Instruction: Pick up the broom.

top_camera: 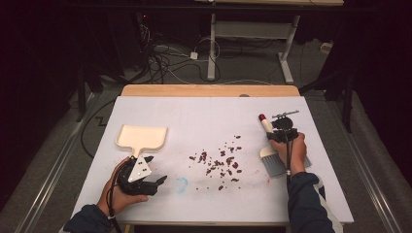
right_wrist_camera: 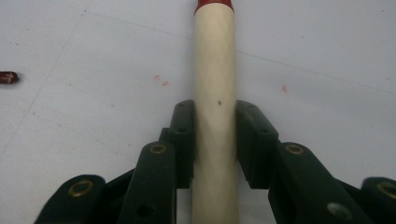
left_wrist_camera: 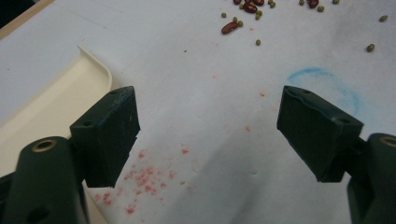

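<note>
A cream dustpan (top_camera: 142, 137) lies on the left of the white table cover, its edge visible in the left gripper view (left_wrist_camera: 46, 107). My left gripper (top_camera: 156, 175) (left_wrist_camera: 208, 109) hovers just right of the pan's handle, open and holding nothing. Red and green beans (top_camera: 221, 162) (left_wrist_camera: 243, 14) are scattered mid-table. At the right, my right gripper (top_camera: 282, 130) (right_wrist_camera: 214, 109) is shut on the cream, red-tipped handle (right_wrist_camera: 214, 56) of a hand brush (top_camera: 273, 165), whose grey bristles rest on the cover under the hand.
A faint blue circle mark (top_camera: 181, 183) (left_wrist_camera: 327, 86) and pink stains sit on the cover near the left gripper. One red bean (right_wrist_camera: 8, 77) lies apart from the brush handle. The wooden table edge (top_camera: 209, 90) shows at the far side; cables and a desk frame lie beyond.
</note>
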{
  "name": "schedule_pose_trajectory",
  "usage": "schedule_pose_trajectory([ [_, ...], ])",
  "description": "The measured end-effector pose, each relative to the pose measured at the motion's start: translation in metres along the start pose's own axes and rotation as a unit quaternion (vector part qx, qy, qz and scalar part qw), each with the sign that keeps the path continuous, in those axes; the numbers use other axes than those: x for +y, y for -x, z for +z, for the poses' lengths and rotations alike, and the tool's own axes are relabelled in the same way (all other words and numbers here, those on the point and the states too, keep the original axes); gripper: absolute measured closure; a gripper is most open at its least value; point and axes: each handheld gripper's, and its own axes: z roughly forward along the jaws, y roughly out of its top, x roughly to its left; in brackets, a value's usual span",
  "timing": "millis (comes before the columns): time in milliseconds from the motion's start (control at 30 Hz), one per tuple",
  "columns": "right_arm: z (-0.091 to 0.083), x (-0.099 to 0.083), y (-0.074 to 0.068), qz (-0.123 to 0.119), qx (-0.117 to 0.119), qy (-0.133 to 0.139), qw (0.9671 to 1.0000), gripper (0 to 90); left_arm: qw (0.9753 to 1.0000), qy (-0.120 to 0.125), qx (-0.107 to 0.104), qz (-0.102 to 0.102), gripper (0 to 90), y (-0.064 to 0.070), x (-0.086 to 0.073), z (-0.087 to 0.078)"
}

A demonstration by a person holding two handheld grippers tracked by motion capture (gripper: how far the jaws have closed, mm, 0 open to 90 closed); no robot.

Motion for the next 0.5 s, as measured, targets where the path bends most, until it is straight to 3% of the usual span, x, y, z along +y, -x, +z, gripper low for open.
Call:
schedule_pose_trajectory([
  [233,-0.005,-0.003,0.000,-0.007,0.009,0.021,0.9997,70.8,1.0000,0.000,0.000,-0.001,20.5,0.000,0.000,0.000],
  [500,-0.032,-0.006,0.003,-0.009,0.035,0.081,0.9961,70.9,1.0000,0.004,0.005,-0.004,20.6,0.000,0.000,-0.004],
])
